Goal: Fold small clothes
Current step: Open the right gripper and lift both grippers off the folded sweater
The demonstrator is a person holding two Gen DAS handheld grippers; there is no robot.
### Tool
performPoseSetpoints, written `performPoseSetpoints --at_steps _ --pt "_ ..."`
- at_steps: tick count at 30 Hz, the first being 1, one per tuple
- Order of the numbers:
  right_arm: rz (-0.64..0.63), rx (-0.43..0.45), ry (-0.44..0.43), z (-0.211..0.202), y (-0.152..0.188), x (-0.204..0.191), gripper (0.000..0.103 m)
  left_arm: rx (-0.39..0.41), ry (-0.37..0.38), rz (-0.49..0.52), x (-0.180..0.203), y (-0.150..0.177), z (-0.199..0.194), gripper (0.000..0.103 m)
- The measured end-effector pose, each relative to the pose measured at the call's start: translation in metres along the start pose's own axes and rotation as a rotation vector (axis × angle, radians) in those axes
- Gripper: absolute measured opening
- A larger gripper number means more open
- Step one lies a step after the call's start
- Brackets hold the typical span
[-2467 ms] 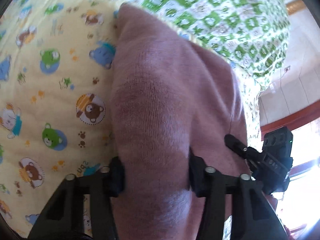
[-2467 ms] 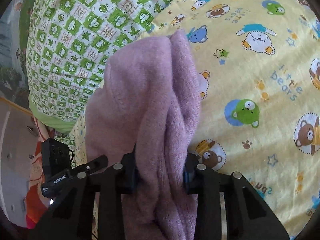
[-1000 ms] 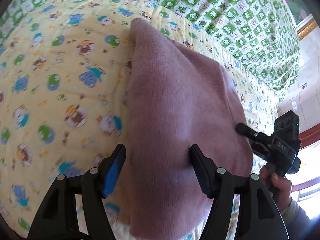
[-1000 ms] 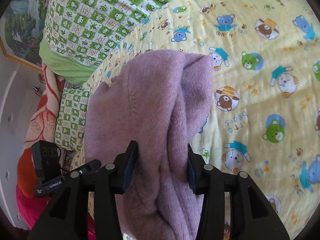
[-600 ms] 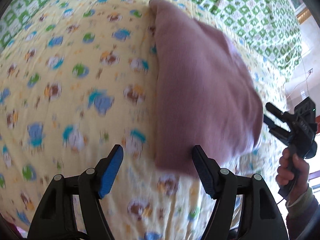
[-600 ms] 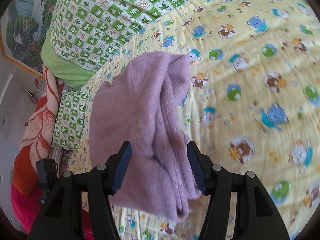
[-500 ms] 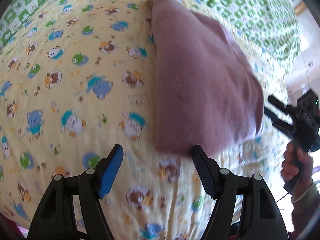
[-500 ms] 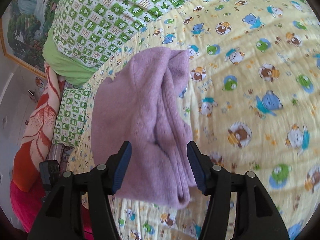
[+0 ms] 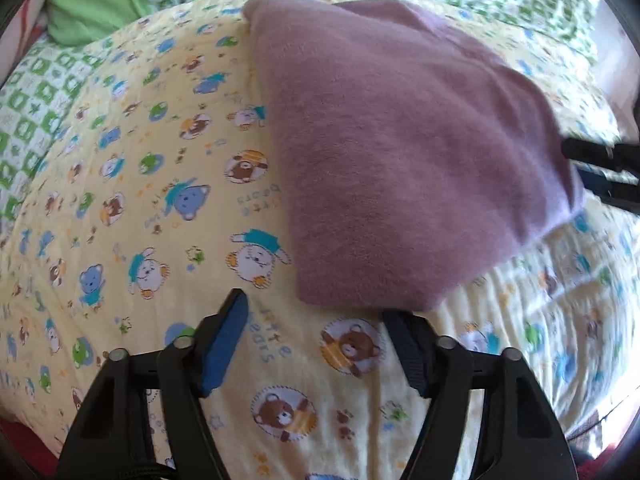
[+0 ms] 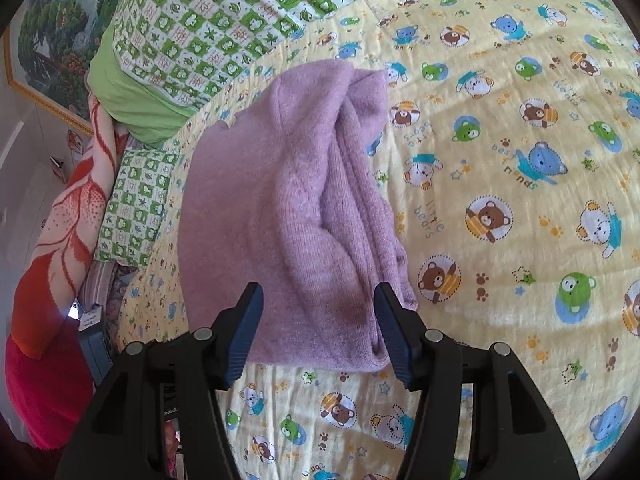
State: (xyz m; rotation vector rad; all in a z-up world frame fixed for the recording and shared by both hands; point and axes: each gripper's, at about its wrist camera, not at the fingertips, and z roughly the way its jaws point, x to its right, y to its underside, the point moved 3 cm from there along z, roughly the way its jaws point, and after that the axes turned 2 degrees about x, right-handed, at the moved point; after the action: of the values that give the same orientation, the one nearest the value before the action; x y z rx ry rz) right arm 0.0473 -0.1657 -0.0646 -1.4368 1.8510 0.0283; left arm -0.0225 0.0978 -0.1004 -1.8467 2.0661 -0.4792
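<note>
The pink knitted garment (image 10: 296, 216) lies folded into a compact bundle on the yellow bear-print quilt (image 10: 520, 160) of the bed, near the green checked pillow (image 10: 208, 28), which looks like the resting place for a finished fold. Both the left tongs (image 9: 316, 332) and the right tongs (image 10: 318, 320) hover just short of its near edge, jaws spread wide and gripping nothing
</note>
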Motion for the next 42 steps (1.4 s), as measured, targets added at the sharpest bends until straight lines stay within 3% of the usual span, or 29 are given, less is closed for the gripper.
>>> performPoseSetpoints --at_steps 1,2,4,5,10,18,21,23,25,27,32,34,39,42 --pt "-0.006 -0.008 0.008 0.003 0.002 0.000 0.059 0.002 0.008 -0.028 -0.002 -0.002 0.000 0.045" --pt "-0.016 -0.016 0.016 0.006 0.004 0.000 0.054 0.002 0.020 -0.060 -0.008 -0.003 -0.002 0.042" --pt "-0.045 -0.034 0.035 0.011 0.006 0.000 0.028 0.011 0.036 -0.105 -0.016 -0.006 -0.006 0.027" --pt "-0.050 -0.042 0.048 0.012 0.007 -0.001 0.007 0.015 0.048 -0.114 -0.017 -0.008 -0.009 0.024" --pt "-0.076 0.022 0.050 -0.009 -0.002 -0.002 0.006 0.026 0.042 -0.072 -0.006 -0.004 -0.017 0.017" --pt "-0.066 -0.038 0.141 0.010 0.007 0.019 0.007 -0.023 0.044 -0.080 -0.007 0.005 -0.009 0.016" --pt "-0.041 -0.028 0.132 0.005 0.006 0.018 0.010 -0.019 0.051 -0.089 -0.011 0.006 -0.018 0.019" --pt "-0.048 -0.023 0.146 0.001 0.006 0.014 0.018 -0.013 0.059 -0.093 -0.011 0.008 -0.026 0.027" --pt "-0.067 -0.004 0.160 -0.006 0.008 0.009 0.024 -0.001 0.060 -0.097 -0.010 0.013 -0.035 0.049" --pt "-0.079 0.018 0.169 -0.012 0.010 0.003 0.036 0.018 0.058 -0.100 -0.009 0.016 -0.046 0.059" --pt "-0.123 0.063 0.174 -0.025 0.023 -0.012 0.051 0.047 0.083 -0.105 -0.006 0.019 -0.061 0.061" --pt "-0.147 0.076 0.177 -0.027 0.030 -0.018 0.056 0.060 0.089 -0.101 -0.006 0.020 -0.066 0.070" --pt "-0.205 0.137 0.159 -0.038 0.045 -0.035 0.074 0.090 0.078 -0.075 -0.002 0.024 -0.075 0.078" --pt "-0.233 0.148 0.161 -0.040 0.053 -0.043 0.077 0.086 0.084 -0.078 -0.002 0.030 -0.077 0.078"
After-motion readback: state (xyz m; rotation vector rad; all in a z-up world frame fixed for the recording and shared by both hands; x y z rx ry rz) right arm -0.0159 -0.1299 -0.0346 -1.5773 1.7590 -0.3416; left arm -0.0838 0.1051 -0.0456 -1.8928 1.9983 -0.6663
